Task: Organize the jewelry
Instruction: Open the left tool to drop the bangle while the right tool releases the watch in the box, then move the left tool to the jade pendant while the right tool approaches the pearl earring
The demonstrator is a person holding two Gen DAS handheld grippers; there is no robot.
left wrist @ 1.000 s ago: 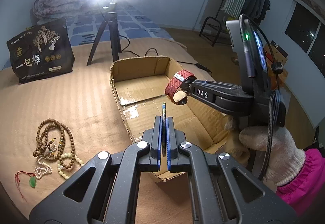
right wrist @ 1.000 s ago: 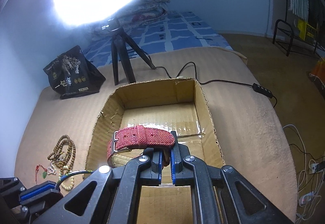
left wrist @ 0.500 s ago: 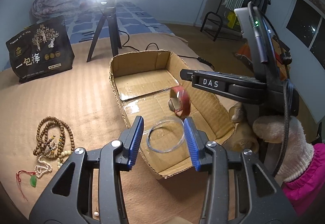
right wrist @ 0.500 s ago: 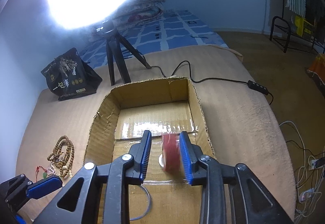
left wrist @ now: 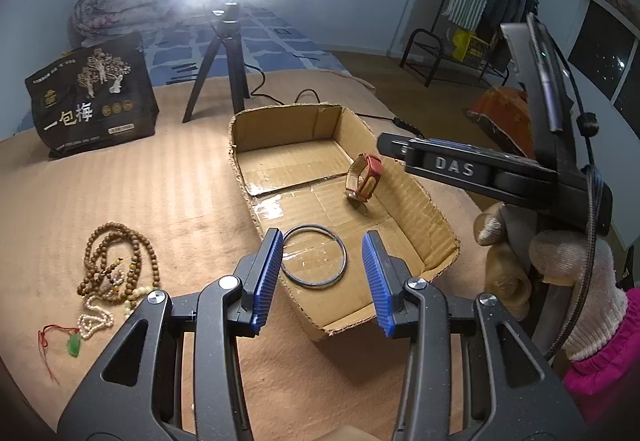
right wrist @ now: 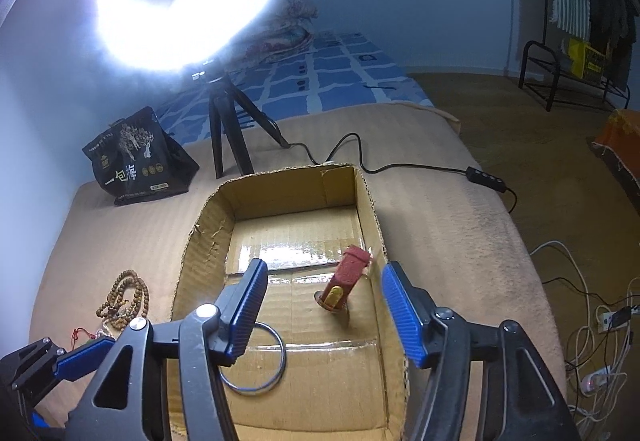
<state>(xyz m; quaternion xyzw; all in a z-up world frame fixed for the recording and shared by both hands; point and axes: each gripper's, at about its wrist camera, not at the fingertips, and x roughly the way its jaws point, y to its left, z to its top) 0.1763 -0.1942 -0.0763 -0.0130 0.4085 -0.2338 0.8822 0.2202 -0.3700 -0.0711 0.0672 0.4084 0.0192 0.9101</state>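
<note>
Bead necklaces (left wrist: 116,265) and a black bag (left wrist: 92,101) lie left of the box (left wrist: 280,129).

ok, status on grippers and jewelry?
Left gripper open, empty. Right gripper opening, empty. Watch and bangle in box. Beads outside it, nothing blocking.

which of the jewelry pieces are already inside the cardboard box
Two: the thin ring bangle lying flat and the red watch strap standing on edge. The bead necklaces lie outside the cardboard box.

bangle (right wrist: 256,359): part hidden behind right tongs finger | bag (left wrist: 92,105) small print: unreadable
</note>
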